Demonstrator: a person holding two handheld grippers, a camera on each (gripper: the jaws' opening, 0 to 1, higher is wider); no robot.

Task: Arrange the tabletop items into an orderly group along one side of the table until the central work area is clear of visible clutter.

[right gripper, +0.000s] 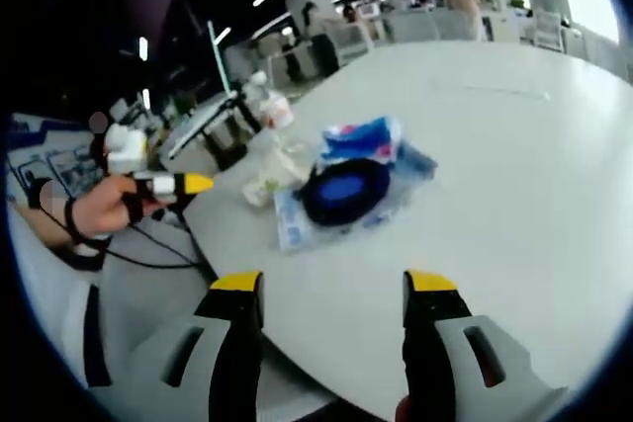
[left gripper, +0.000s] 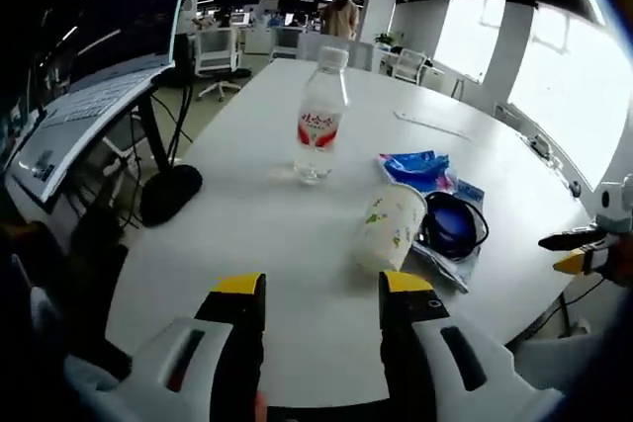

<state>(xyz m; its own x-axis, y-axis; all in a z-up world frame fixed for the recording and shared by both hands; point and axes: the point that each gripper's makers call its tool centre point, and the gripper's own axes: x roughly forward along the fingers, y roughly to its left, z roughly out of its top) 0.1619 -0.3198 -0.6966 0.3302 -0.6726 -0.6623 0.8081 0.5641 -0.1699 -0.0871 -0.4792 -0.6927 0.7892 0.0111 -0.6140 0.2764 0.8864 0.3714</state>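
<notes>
A long white counter (left gripper: 297, 224) runs away into an open-plan office. Going left to right in the left gripper view: a black computer mouse (left gripper: 170, 193) lies at the counter's left edge, below an open laptop on a stand (left gripper: 89, 96). Near the middle stands an upright clear water bottle (left gripper: 320, 118) with a red label. To its right a paper cup (left gripper: 389, 226) lies tipped on its side, touching a heap made of a blue packet (left gripper: 415, 167) and a coiled dark cable (left gripper: 453, 224). The left tongs (left gripper: 323, 289) hover low over bare counter just short of the cup, released and empty.

In the right gripper view, the left tongs (right gripper: 188, 184) show at the far left in a person's hand (right gripper: 99, 207). The bottle (right gripper: 269, 104), cup (right gripper: 267, 180) and blue heap with its cable (right gripper: 346, 190) sit centre. The right tongs (right gripper: 334, 289) are spread apart, holding nothing, over the counter edge.

The tidying seems barely begun, with both tools approaching. A sensible next move would be for the left tongs to close across the cup's soft wall gently, then set it upright beside the bottle.
</notes>
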